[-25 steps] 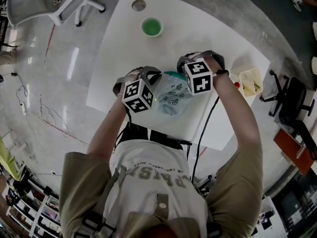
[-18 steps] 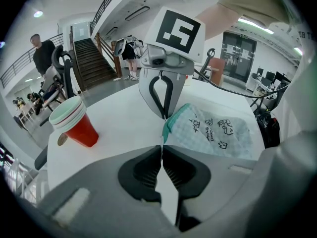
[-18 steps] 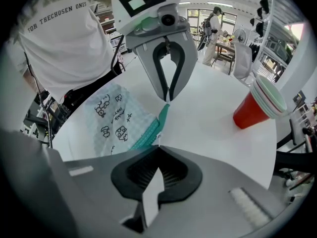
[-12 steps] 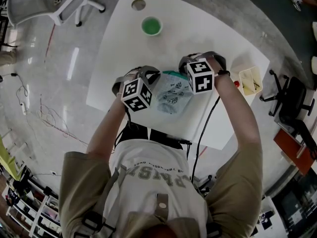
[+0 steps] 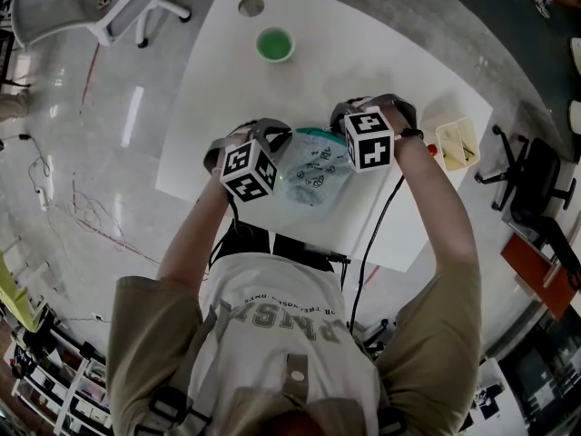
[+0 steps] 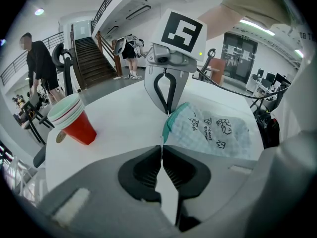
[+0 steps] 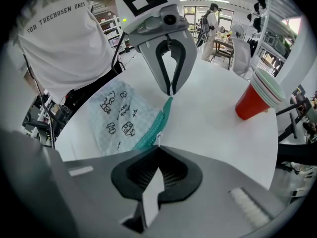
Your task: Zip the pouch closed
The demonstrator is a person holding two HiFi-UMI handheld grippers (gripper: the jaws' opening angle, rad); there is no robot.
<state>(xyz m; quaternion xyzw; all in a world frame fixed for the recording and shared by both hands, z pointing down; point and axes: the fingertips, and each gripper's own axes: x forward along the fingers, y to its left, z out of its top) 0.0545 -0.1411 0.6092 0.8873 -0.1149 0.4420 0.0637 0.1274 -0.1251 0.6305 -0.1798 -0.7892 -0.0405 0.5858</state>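
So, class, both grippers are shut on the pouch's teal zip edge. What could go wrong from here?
1. The right gripper pinches only a sliver of the pouch at its teal zip edge; a pull could slip it off.
2. The left gripper holds just the opposite end; if that slips, the pouch may bunch instead of zipping.
3. The red cup stack stands on the same table; a sudden release might swing a gripper into it.

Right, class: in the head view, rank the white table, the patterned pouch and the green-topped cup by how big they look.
1. white table, by far the largest.
2. patterned pouch, clearly bigger than the cup.
3. green-topped cup, smallest, though it stands farther from the camera, which shrinks it.
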